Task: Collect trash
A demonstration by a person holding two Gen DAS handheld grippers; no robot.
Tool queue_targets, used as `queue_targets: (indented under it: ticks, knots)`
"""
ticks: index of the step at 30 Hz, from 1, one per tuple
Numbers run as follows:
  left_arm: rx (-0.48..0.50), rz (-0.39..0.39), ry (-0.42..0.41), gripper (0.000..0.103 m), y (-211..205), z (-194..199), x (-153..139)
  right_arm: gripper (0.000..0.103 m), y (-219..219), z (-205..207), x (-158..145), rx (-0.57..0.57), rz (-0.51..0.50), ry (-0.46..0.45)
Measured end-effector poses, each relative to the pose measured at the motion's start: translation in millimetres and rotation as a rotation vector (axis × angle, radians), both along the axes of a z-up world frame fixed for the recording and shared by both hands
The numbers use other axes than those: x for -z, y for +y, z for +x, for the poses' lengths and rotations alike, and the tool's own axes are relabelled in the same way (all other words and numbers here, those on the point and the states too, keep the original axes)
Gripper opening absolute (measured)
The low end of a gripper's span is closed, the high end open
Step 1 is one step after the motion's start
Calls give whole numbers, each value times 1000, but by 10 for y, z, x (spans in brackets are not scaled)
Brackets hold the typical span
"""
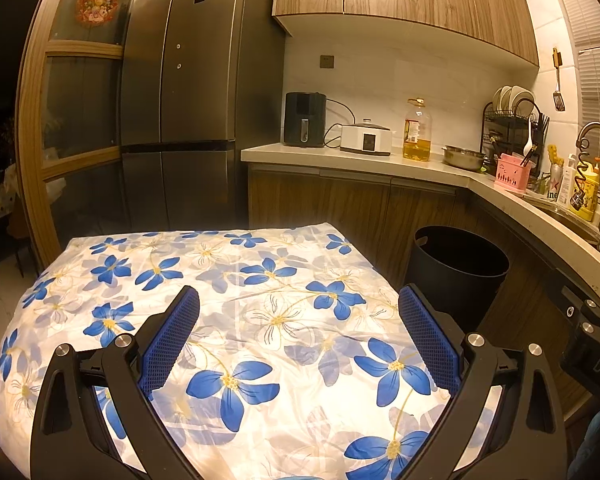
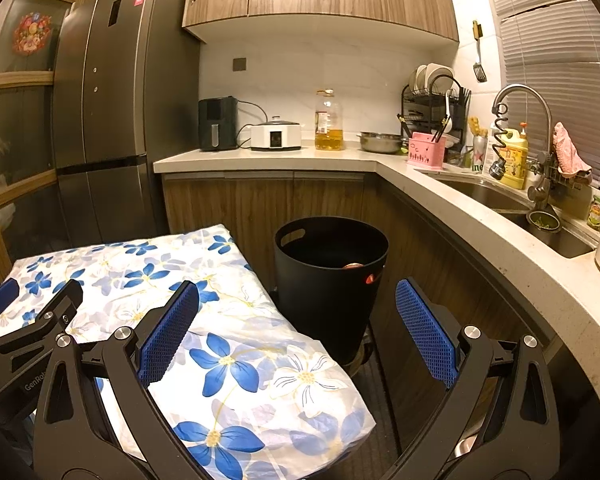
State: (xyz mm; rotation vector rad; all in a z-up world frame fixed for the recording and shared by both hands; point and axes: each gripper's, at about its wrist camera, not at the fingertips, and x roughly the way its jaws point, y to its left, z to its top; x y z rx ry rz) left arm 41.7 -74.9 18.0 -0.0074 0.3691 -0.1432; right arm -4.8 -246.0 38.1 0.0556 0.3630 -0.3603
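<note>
Both grippers, left gripper (image 1: 298,336) and right gripper (image 2: 296,332), hovering released, empty, over flowered table (image 1: 284,276). Bin (image 2: 330,280) at 1 o'clock, possibly holding trash (image 2: 353,266). Collecting seemingly finishing; next move needing fresh target.

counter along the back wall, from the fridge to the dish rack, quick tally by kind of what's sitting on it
Appliances: 2, the black air fryer and the white cooker
Oil bottles: 1, oil bottle
Steel bowls: 1, steel bowl
Total: 4
</note>
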Motion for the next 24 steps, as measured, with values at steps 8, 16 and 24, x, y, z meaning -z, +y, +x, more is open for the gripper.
queue_targets:
  ticks: [8,16,24]
  knots:
    - [2,6,1,95,-20,15,-2,98,-2,5,-3,-1,-2,0]
    - [1,11,-1,95,-37,31,1,98,-25,26,1,5,5,-2]
    - [3,9,1,95,-28,31,12,98,-55,19,7,11,10,-3]
